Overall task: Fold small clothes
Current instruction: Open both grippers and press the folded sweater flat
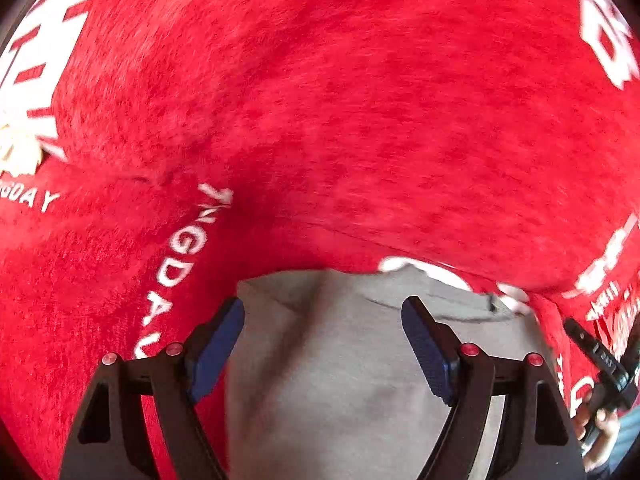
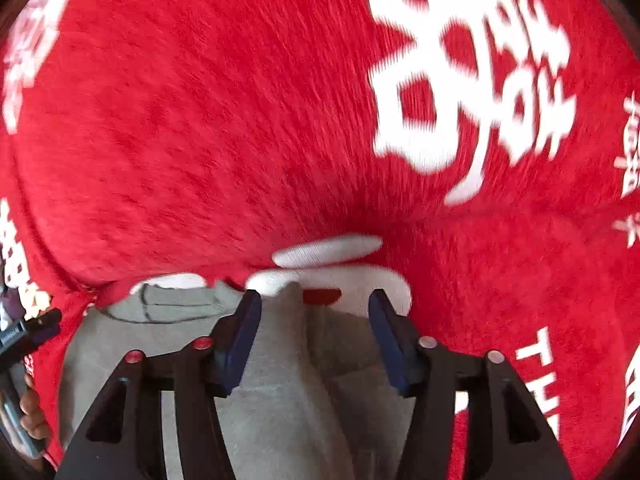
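Note:
A small grey garment (image 1: 340, 360) lies on a red plush cloth with white lettering (image 1: 320, 120). My left gripper (image 1: 322, 312) hovers just over the grey fabric with its blue pads (image 1: 216, 352) spread wide and nothing pinched between them. In the right wrist view the same grey garment (image 2: 280, 380) shows a raised fold running up between the jaws. My right gripper (image 2: 314, 304) stands open over that fold, its blue pads (image 2: 240, 340) apart from the cloth. The garment's far edge with a seam (image 2: 168, 304) lies near the red cloth.
The red cloth (image 2: 240, 120) with large white characters covers the whole surface around the garment. A person's hand holding the other gripper's handle shows at the right edge (image 1: 600, 412) of the left view and the left edge (image 2: 24, 400) of the right view.

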A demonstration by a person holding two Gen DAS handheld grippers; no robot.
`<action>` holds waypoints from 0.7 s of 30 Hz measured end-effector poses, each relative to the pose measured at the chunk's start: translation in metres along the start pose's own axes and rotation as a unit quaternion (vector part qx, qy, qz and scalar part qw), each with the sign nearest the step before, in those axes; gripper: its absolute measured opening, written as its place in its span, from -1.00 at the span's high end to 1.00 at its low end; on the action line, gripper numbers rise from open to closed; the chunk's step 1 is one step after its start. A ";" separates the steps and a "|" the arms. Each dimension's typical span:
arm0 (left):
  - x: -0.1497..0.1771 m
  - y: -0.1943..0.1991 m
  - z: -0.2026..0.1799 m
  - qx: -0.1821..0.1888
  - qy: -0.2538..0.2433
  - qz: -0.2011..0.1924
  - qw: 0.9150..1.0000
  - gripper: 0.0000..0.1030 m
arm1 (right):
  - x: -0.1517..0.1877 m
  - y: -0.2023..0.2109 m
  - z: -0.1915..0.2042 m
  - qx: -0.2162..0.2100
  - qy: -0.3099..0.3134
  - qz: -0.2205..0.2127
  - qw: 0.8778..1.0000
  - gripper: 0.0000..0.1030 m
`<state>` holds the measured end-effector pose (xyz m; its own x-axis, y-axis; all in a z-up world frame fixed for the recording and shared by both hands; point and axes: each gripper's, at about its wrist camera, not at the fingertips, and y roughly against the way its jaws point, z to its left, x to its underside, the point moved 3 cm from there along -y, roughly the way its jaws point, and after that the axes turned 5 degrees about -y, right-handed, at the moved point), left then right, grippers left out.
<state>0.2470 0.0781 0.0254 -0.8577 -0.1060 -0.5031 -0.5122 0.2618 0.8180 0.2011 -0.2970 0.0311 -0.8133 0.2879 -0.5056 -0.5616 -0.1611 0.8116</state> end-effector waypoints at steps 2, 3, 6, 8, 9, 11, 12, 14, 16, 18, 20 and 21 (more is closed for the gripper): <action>0.009 -0.008 -0.023 0.005 -0.032 0.018 0.999 -0.59 | 0.012 -0.010 0.024 -0.021 0.030 0.034 0.999 -0.18; 0.014 -0.016 -0.035 -0.005 -0.049 0.026 0.998 -0.59 | 0.017 -0.015 0.033 -0.025 0.043 0.047 0.998 -0.18; 0.025 -0.043 -0.049 -0.029 -0.069 0.060 0.995 -0.59 | 0.034 -0.035 0.047 -0.012 0.067 0.078 0.995 -0.18; 0.028 -0.058 -0.044 -0.056 -0.069 0.072 0.993 -0.59 | 0.036 -0.047 0.035 0.014 0.049 0.094 0.994 -0.18; 0.029 -0.062 -0.037 -0.068 -0.068 0.071 0.993 -0.59 | 0.034 -0.049 0.023 0.024 0.040 0.094 0.995 -0.17; 0.029 -0.062 -0.029 -0.061 -0.066 0.069 0.994 -0.59 | 0.031 -0.046 0.006 -0.004 0.019 0.090 0.996 -0.14; 0.028 -0.058 -0.028 -0.055 -0.065 0.070 0.994 -0.59 | 0.030 -0.042 0.001 -0.008 0.015 0.090 0.996 -0.14; 0.026 -0.044 -0.023 -0.055 -0.057 0.065 0.995 -0.59 | 0.028 -0.026 -0.004 0.015 0.012 0.077 0.997 -0.17; 0.026 -0.022 -0.020 -0.048 -0.046 0.048 0.997 -0.59 | 0.029 -0.002 -0.007 0.015 0.010 0.052 0.998 -0.17; 0.041 0.004 -0.022 -0.035 -0.041 0.027 0.998 -0.59 | 0.040 0.028 -0.002 -0.012 0.016 0.033 0.999 -0.18; 0.062 0.016 -0.037 -0.025 -0.053 0.023 0.998 -0.59 | 0.067 0.052 0.013 -0.035 0.040 0.027 0.998 -0.29; 0.078 0.019 -0.048 -0.024 -0.071 0.026 0.997 -0.59 | 0.081 0.057 0.023 -0.045 0.054 0.029 0.997 -0.30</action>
<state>0.1676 0.0284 0.0152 -0.8697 0.0437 -0.4917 -0.4721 0.2175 0.8543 0.1068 -0.2618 0.0435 -0.8541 0.1735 -0.4903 -0.5199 -0.2598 0.8138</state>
